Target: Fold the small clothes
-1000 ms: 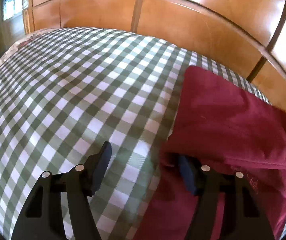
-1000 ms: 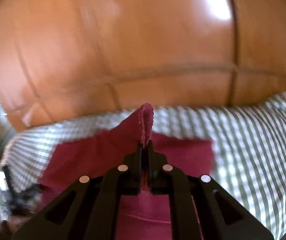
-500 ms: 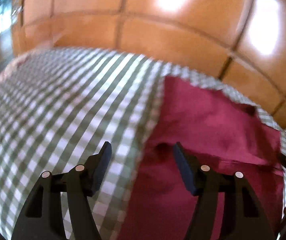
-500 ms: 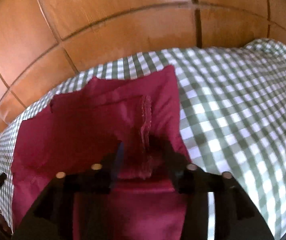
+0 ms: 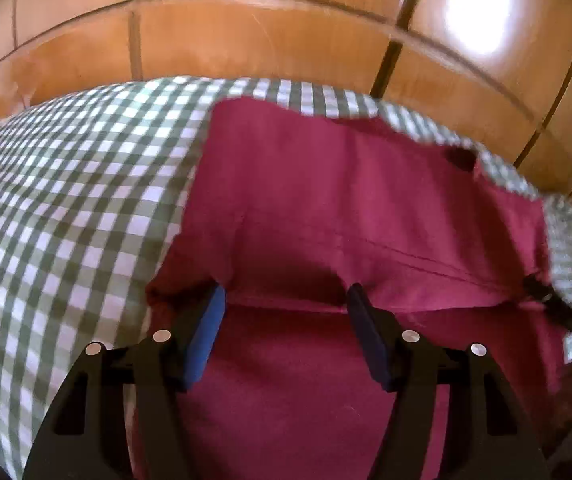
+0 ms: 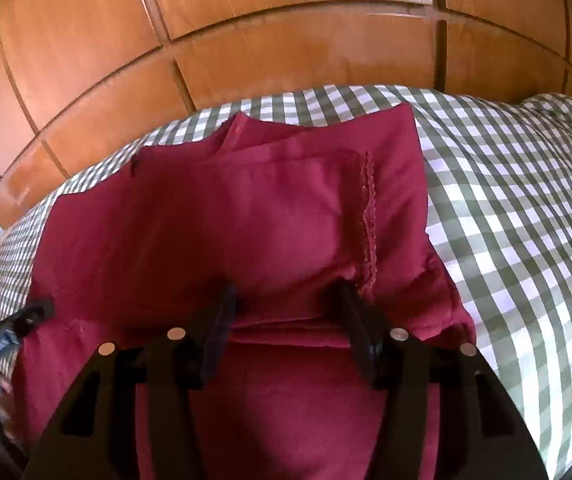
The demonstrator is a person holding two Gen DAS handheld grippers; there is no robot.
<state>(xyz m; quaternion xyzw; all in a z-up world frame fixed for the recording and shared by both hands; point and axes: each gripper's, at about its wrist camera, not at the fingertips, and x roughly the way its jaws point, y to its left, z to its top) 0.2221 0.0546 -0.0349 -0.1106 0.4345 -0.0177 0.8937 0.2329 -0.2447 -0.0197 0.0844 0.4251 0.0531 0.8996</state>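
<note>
Dark red folded cloth garment [image 6: 245,220] on checked surface [image 6: 506,200]: right tongs [image 6: 286,304] opening (nothing pinched), left tongs [image 5: 283,300] released; flatten fold squarely.

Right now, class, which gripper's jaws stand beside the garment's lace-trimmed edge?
The right gripper: the lace trim runs beside it; the left gripper shows only plain fabric.
</note>
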